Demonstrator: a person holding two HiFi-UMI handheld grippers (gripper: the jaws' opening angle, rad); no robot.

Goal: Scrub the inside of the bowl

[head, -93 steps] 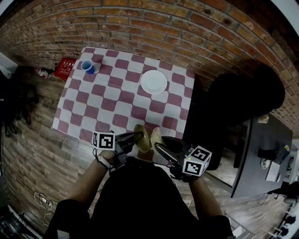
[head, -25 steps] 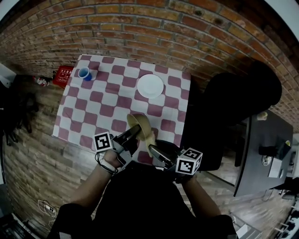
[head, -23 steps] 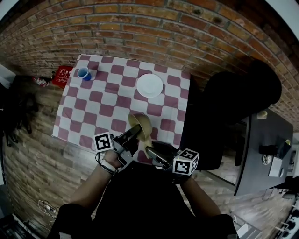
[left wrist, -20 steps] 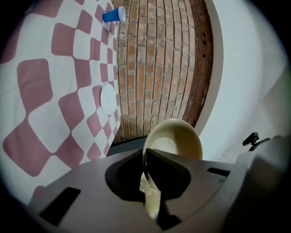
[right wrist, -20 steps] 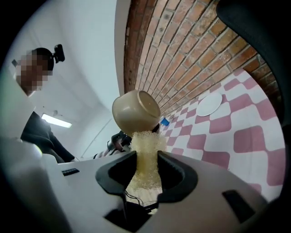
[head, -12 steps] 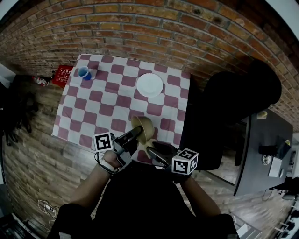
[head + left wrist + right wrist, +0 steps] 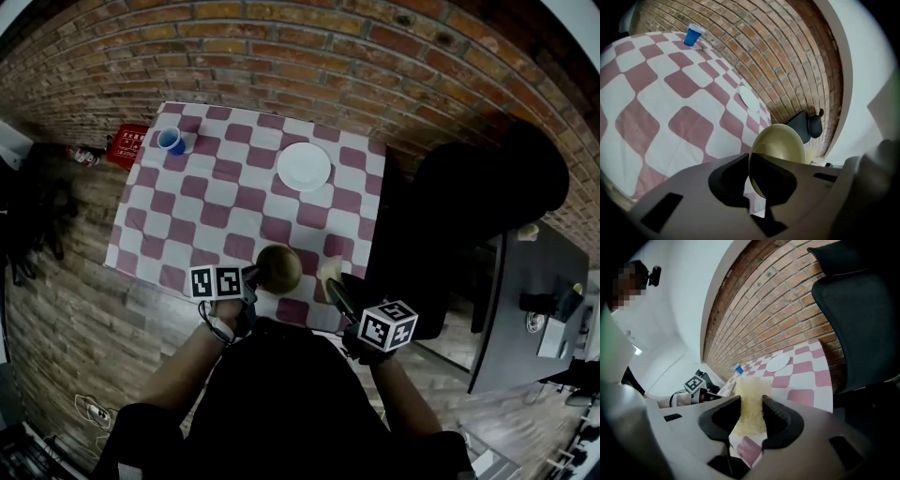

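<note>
An olive-gold bowl [image 7: 278, 268] hangs over the near edge of the checked table [image 7: 216, 202]. My left gripper [image 7: 249, 277] is shut on its rim. In the left gripper view the rim of the bowl [image 7: 780, 147] sits clamped between the dark jaws of the left gripper [image 7: 750, 180], and the bowl is tilted on its side. My right gripper [image 7: 334, 285] is shut on a pale yellow sponge [image 7: 328, 271], just right of the bowl and apart from it. In the right gripper view, the sponge [image 7: 751, 401] stands between the pads of the right gripper [image 7: 751, 417].
A white plate [image 7: 304, 166] lies at the table's far right. A blue cup [image 7: 172, 141] stands at the far left corner. There is a black office chair [image 7: 487, 202] right of the table. A brick wall runs behind, and a red box [image 7: 129, 142] sits on the floor at the left.
The bowl has dropped lower and turned round toward the camera. The right gripper has drawn the sponge out to the right, away from the bowl.
</note>
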